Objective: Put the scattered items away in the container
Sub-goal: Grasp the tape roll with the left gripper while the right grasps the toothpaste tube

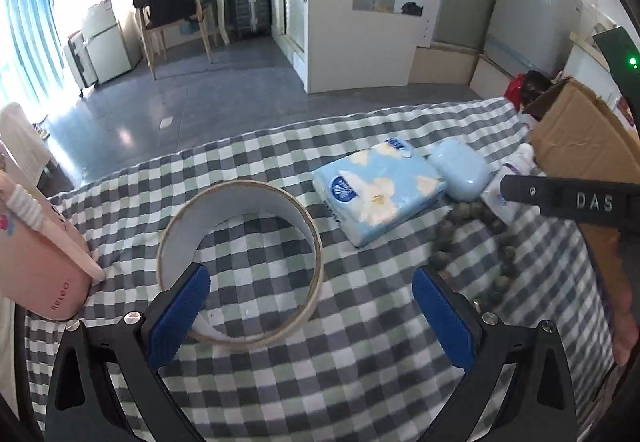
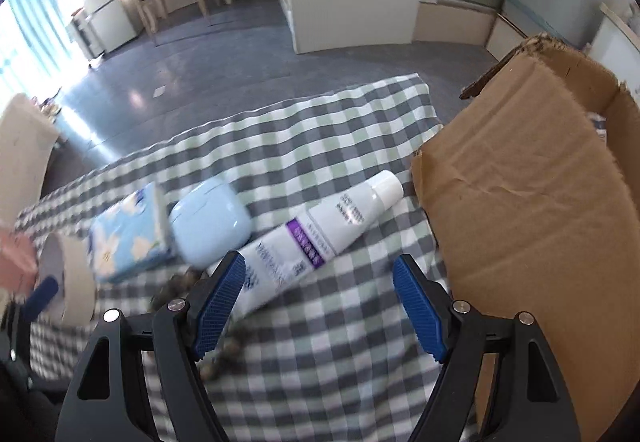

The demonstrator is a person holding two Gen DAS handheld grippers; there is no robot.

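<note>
On the checked cloth lie a roll of tape (image 1: pixel 240 266), a blue tissue pack (image 1: pixel 378 192), a light blue case (image 1: pixel 460 170), a bead bracelet (image 1: pixel 476 242) and a white tube (image 2: pixel 316 232). My left gripper (image 1: pixel 312 316) is open, its left finger inside the tape roll's ring. My right gripper (image 2: pixel 318 304) is open above the cloth, the tube's lower end just ahead of its left finger. The cardboard box (image 2: pixel 532 178) stands at the right. The tissue pack (image 2: pixel 128 238), case (image 2: pixel 210 224) and tape (image 2: pixel 74 282) also show in the right wrist view.
A pink pouch (image 1: pixel 40 270) with a striped handle lies at the cloth's left edge. The table's far edge drops to a grey floor (image 1: pixel 224 98). A chair, desk and suitcases stand across the room. The right gripper's arm (image 1: pixel 572 202) crosses the left wrist view.
</note>
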